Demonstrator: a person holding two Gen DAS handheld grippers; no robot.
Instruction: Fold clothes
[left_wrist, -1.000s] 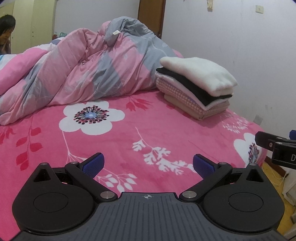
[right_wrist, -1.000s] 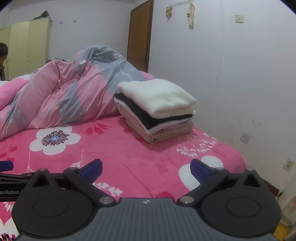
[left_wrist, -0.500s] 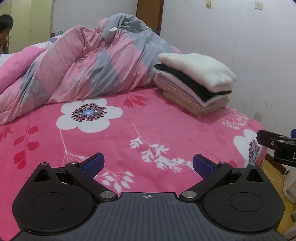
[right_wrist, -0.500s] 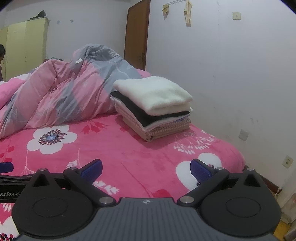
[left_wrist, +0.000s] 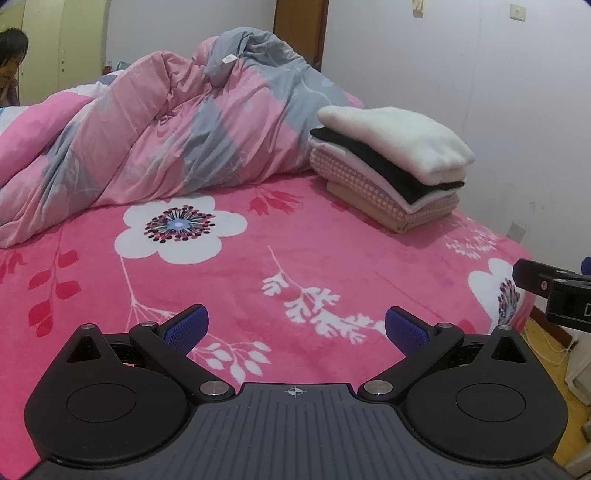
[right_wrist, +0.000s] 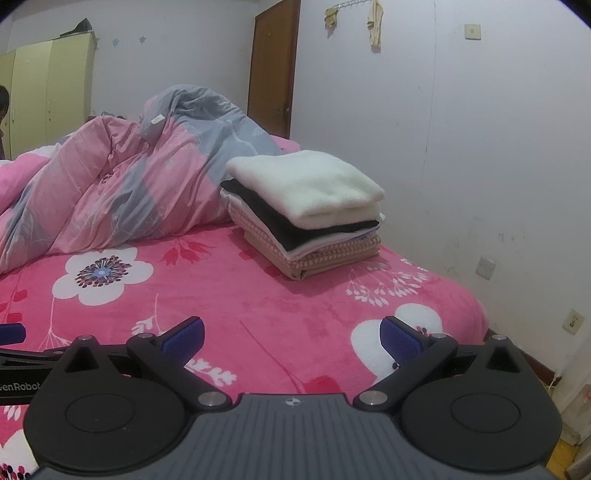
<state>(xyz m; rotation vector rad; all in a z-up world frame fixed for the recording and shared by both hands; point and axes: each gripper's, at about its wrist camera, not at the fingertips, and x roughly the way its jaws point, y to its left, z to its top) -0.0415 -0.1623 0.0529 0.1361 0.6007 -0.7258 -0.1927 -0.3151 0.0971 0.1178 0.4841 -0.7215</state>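
Clothes sit in a neat folded stack (left_wrist: 391, 173) on my pink flower blanket (left_wrist: 258, 266). I will tell where things are from that stack. A fluffy white piece (right_wrist: 306, 184) is on top of it. Under that is a black one (right_wrist: 280, 218), then a thin white layer, then a pink checked one (left_wrist: 354, 184), and a tan one at the bottom. The stack lies by the wall side of the bed, near the edge.

Just behind the stack and off to its left is a big puffy quilt (left_wrist: 155, 140), pink and grey, all bunched up. It touches the back of the stack. In front of the stack the blanket is flat.

My left gripper (left_wrist: 295, 326) is well in front of the stack, low over the blanket. Its blue fingers (left_wrist: 186, 326) are spread wide and hold nothing. My right gripper (right_wrist: 291, 334) is also in front of the stack, nearer the wall side. It is spread wide too, with nothing in it.

Far behind the quilt, away from the stack, are a brown door (right_wrist: 273, 66) and a yellow cupboard (right_wrist: 48, 88).
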